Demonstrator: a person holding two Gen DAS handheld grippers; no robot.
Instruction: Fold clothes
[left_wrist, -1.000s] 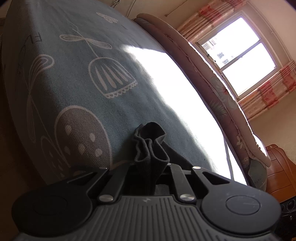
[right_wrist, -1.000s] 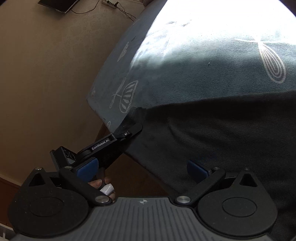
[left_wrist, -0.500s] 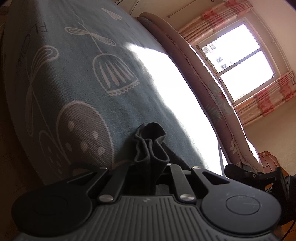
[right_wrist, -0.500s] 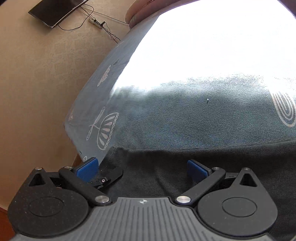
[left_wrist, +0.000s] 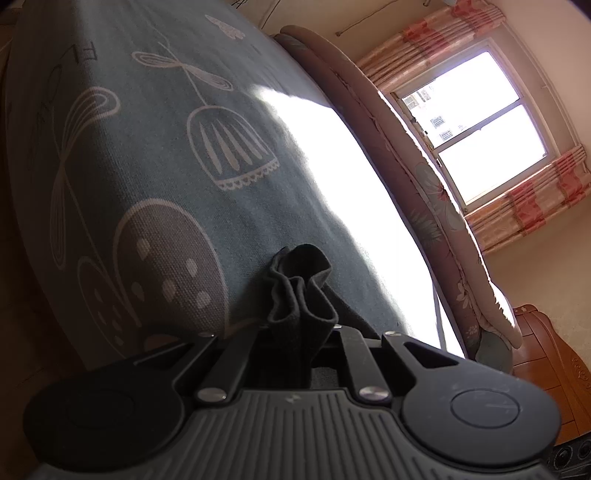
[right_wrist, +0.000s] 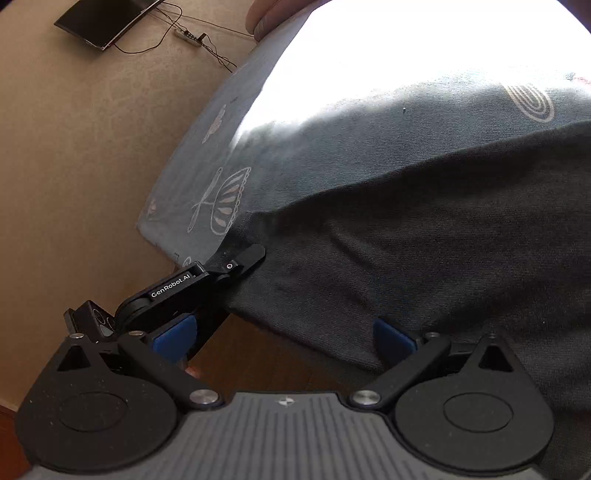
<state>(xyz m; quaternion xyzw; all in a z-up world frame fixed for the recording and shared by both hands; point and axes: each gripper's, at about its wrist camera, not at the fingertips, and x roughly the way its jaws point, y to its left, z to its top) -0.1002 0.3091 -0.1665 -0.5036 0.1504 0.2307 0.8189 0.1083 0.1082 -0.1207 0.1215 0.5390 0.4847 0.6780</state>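
The dark garment lay spread on the blue patterned bedspread, near the bed's edge, not folded yet as far as I could see. My left gripper pinched a bunched corner tight. My right gripper hung wide apart, holding nothing. I judged most folding was left.

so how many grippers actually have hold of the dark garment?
1. The left gripper is clamped on a bunched corner of the dark garment; the right gripper is open, holding nothing.
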